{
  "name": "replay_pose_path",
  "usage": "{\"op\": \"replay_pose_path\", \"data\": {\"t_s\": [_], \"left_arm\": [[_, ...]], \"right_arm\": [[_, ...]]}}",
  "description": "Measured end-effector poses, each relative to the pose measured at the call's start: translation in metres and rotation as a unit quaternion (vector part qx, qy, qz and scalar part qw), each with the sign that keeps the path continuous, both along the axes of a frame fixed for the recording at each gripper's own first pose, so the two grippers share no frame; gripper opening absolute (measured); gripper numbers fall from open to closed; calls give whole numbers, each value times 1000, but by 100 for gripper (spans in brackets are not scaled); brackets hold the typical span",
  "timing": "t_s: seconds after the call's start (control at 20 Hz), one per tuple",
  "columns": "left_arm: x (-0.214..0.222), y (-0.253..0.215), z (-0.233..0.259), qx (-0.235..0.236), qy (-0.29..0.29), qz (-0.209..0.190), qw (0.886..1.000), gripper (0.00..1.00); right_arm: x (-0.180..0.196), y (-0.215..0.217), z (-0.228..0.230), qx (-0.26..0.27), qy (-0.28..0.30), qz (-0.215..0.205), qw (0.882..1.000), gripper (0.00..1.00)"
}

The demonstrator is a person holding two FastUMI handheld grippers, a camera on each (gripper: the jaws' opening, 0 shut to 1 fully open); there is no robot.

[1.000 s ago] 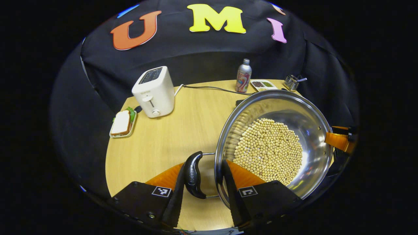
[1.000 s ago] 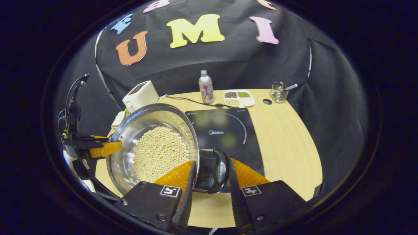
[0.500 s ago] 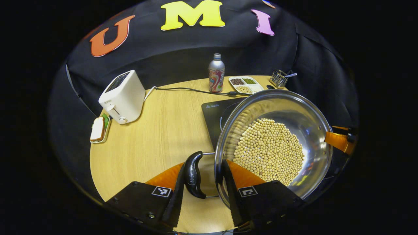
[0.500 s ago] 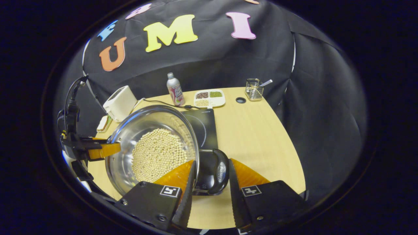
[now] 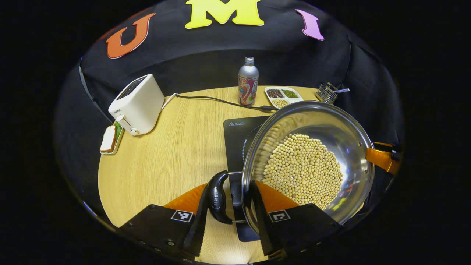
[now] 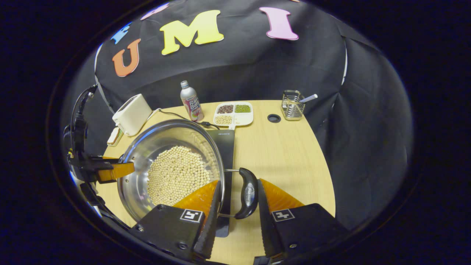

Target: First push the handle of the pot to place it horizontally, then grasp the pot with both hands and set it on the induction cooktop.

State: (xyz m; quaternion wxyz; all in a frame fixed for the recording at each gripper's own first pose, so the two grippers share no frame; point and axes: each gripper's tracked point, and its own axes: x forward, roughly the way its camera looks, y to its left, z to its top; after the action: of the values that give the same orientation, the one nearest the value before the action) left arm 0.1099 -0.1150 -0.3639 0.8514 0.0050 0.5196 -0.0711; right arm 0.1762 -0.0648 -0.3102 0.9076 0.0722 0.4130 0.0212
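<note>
Beside the pot [image 6: 173, 169], a rack [image 6: 292, 105].

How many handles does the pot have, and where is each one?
2. One handle sits on the pot's left side, between the left tongs. The other handle sits on the right side, between the right tongs.

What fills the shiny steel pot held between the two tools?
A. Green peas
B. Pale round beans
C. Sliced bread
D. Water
B: the shiny steel pot holds a heap of pale round beans, also seen in the right gripper view.
</note>
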Motion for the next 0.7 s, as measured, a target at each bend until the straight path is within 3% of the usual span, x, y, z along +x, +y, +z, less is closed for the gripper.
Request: {"op": "replay_pose_path", "data": {"t_s": [0.05, 0.1, 0.25, 0.3, 0.35, 0.5, 0.55, 0.6, 0.65, 0.7], "left_arm": [[2, 0, -2, 2, 3, 5, 1000, 50], [4, 1, -4, 3, 5, 9, 1000, 60], [11, 4, -9, 11, 8, 17, 1000, 60], [14, 6, -10, 12, 10, 20, 1000, 70], [16, 7, -12, 13, 10, 22, 1000, 60], [22, 7, -18, 13, 16, 26, 999, 60], [23, 7, -20, 12, 18, 26, 999, 70], [24, 6, -21, 12, 19, 26, 999, 60], [26, 5, -22, 13, 20, 26, 999, 60], [27, 4, -23, 14, 21, 24, 999, 70]], "right_arm": [[6, 0, -3, 0, 2, 7, 1000, 52], [12, 1, -6, 1, 4, 12, 1000, 52], [27, 3, -11, 4, 7, 23, 1000, 52], [31, 4, -12, 5, 9, 26, 1000, 52], [35, 5, -14, 6, 12, 28, 1000, 52], [45, 4, -18, 5, 16, 32, 999, 52], [47, 4, -18, 5, 17, 32, 999, 52], [48, 3, -19, 4, 20, 32, 999, 52], [49, 3, -20, 5, 21, 30, 999, 52], [50, 2, -23, 6, 23, 30, 999, 52]]}}
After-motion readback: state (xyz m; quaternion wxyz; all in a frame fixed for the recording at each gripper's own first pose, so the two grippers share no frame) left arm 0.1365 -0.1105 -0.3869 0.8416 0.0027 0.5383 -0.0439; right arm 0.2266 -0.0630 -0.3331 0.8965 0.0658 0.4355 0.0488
